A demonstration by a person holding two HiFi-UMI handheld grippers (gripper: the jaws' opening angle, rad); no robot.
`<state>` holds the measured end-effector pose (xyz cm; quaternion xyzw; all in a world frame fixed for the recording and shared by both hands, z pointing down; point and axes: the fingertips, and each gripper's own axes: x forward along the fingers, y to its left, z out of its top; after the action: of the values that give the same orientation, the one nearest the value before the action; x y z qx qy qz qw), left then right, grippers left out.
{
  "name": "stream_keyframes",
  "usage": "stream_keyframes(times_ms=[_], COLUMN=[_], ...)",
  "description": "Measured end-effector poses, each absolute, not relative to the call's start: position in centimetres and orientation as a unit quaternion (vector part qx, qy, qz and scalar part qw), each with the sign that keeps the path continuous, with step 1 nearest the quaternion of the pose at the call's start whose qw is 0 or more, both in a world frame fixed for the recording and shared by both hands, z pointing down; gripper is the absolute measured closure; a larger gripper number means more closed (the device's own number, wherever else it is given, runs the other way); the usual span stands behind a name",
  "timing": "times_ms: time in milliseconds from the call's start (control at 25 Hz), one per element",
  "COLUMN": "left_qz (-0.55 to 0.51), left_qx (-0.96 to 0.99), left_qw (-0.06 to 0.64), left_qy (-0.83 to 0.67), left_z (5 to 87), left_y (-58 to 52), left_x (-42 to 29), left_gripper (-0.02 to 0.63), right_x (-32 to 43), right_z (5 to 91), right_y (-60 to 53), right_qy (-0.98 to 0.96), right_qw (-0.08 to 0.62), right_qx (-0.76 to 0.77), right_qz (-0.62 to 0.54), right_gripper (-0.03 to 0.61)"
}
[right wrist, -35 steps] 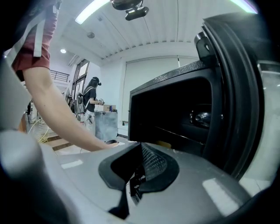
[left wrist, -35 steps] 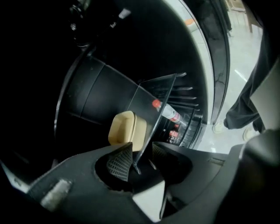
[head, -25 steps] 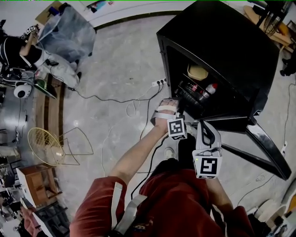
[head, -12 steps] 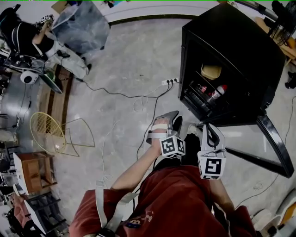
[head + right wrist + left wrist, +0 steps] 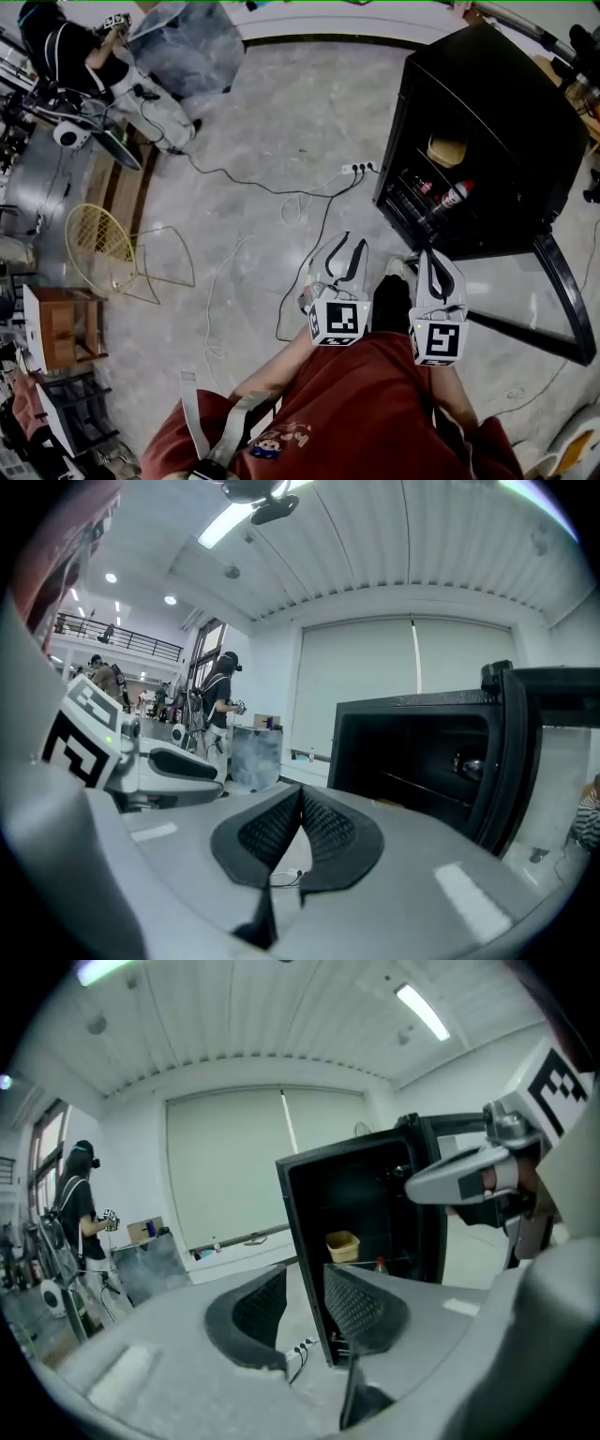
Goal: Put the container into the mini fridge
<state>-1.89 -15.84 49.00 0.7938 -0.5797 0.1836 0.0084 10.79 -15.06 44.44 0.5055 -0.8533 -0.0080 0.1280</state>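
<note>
Container [image 5: 447,150] stands upright in fridge [image 5: 506,84]; left claw [image 5: 305,1281] released, empty, narrowing; right claw [image 5: 300,797] clenched.

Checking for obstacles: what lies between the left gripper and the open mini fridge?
Head view: only bare floor lies between the left gripper, whose empty jaws have just been closing slightly, and the mini fridge.
</note>
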Motion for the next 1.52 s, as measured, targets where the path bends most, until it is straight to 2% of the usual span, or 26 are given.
stream_keyframes(times_ms=[400,760,960,1200,1360,1520], left_qz=[0.057,0.057,0.061,0.058,0.050,0.060], left_qx=[0.774,0.753,0.748,0.746,0.746,0.752], left_qw=[-0.002,-0.031,-0.022,-0.024,-0.017,-0.025], left_qy=[-0.630,-0.655,-0.660,-0.663,-0.664,-0.656], left_z=[41.7,39.7,39.8,40.1,40.3,40.3], left_y=[-12.9,-12.1,-11.6,-11.7,-11.5,-11.7], left_x=[-6.3,-8.9,-9.5,-9.8,-9.7,-9.4], left_gripper=[0.499,0.500,0.500,0.543,0.603,0.607], right_x=[10.6,11.6,12.0,12.1,12.0,12.0], right_z=[43.0,42.0,41.7,42.1,42.3,42.0], right_y=[-14.9,-14.9,-14.8,-14.6,-14.4,-14.4], right_qy=[-0.855,-0.848,-0.844,-0.844,-0.844,-0.845], right_qw=[0.119,0.111,0.110,0.112,0.113,0.113], right_qx=[0.504,0.517,0.524,0.524,0.523,0.522], right_qz=[-0.021,-0.028,-0.027,-0.025,-0.024,-0.025], right_gripper=[0.580,0.580,0.580,0.580,0.580,0.580])
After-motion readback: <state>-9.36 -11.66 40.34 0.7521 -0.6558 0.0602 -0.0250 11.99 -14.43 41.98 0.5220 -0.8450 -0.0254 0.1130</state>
